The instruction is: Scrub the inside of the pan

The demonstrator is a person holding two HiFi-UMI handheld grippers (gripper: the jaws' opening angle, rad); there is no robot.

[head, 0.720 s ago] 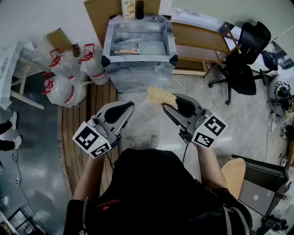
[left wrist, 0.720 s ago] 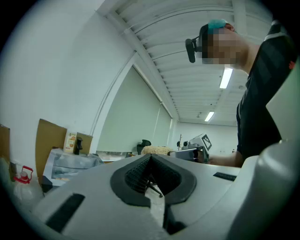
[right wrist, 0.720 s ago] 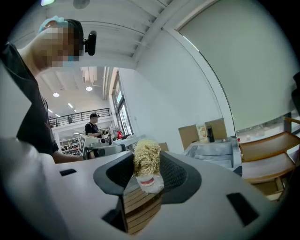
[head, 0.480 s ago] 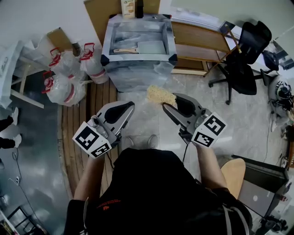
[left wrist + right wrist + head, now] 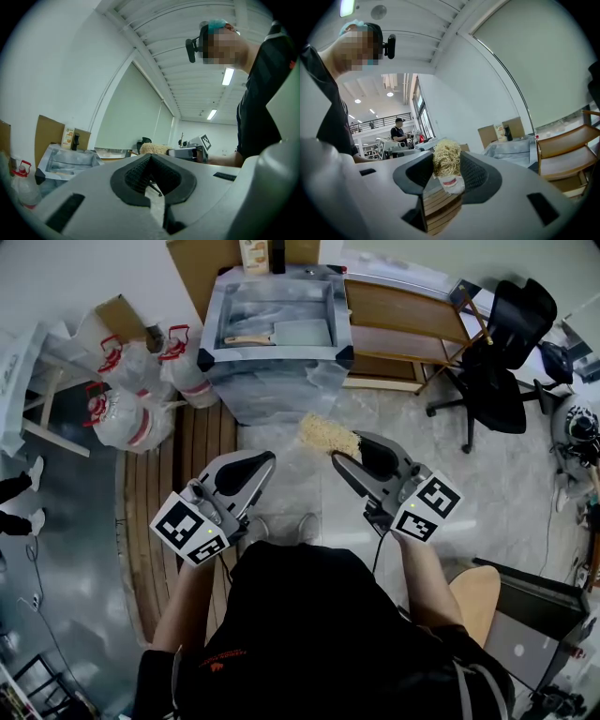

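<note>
A square grey pan [image 5: 303,335] with a wooden handle [image 5: 247,339] lies inside a steel basin [image 5: 215,322] wrapped in plastic, on the floor ahead of me. My right gripper [image 5: 337,458] is shut on a straw-coloured fibre scrubber [image 5: 328,435], held well short of the basin. In the right gripper view the scrubber [image 5: 446,158] stands up between the pads. My left gripper [image 5: 265,458] hangs beside it, shut on nothing. In the left gripper view its jaws [image 5: 150,159] meet at the tip, with the basin [image 5: 65,161] far off at the left.
White bags with red handles [image 5: 131,399] sit left of the basin. A wooden chair [image 5: 403,324] and a black office chair [image 5: 497,362] stand to the right. A carton [image 5: 253,254] stands behind the basin. A wooden stool [image 5: 478,596] is near my right side.
Both grippers stay nearly where they were. The head view has drifted a little, so the basin sits slightly higher and further left in the picture.
</note>
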